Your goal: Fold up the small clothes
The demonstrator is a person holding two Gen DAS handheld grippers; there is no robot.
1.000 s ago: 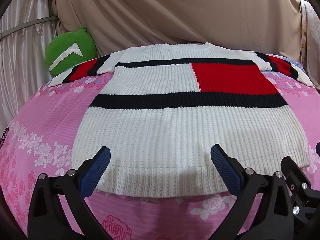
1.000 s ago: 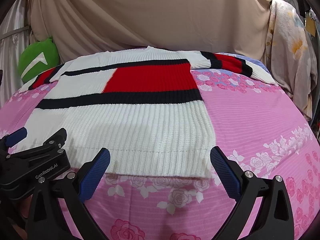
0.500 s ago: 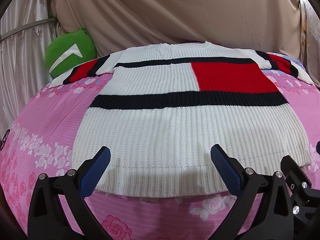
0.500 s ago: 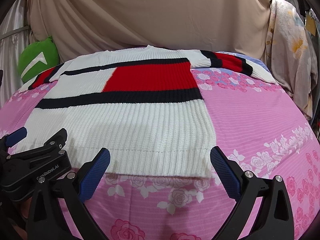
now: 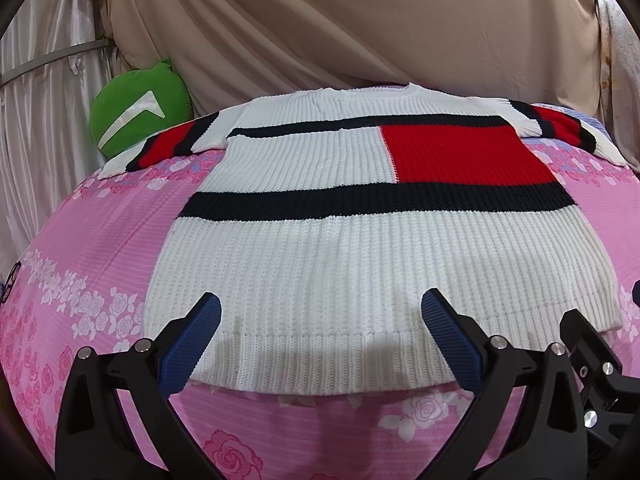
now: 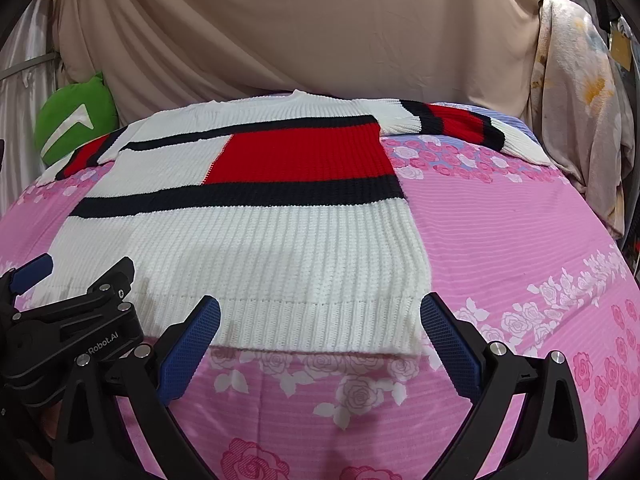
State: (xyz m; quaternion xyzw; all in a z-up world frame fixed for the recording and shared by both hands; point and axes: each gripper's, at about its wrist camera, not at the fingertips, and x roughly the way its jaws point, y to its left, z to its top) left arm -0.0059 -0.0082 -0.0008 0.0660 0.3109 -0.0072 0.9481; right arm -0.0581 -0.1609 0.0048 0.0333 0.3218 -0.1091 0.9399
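Right view only: floral cloth (image 6: 576, 92) at upper right.
Sweater (image 5: 360, 248): flat on my pink sheet (image 5: 80, 240); bare sheet beside both hems.
My left tongs (image 5: 320, 336): spread wide, empty.
My right tongs (image 6: 320, 332): spread wide, empty.

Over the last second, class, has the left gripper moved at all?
No. In its own view the left gripper sits at the same spot over the sweater hem, and the green cushion hasn't shifted.

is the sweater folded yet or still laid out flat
Spread flat. The sweater lies open on the pink bedsheet, both sleeves out, hem unfolded; neither tool holds it.
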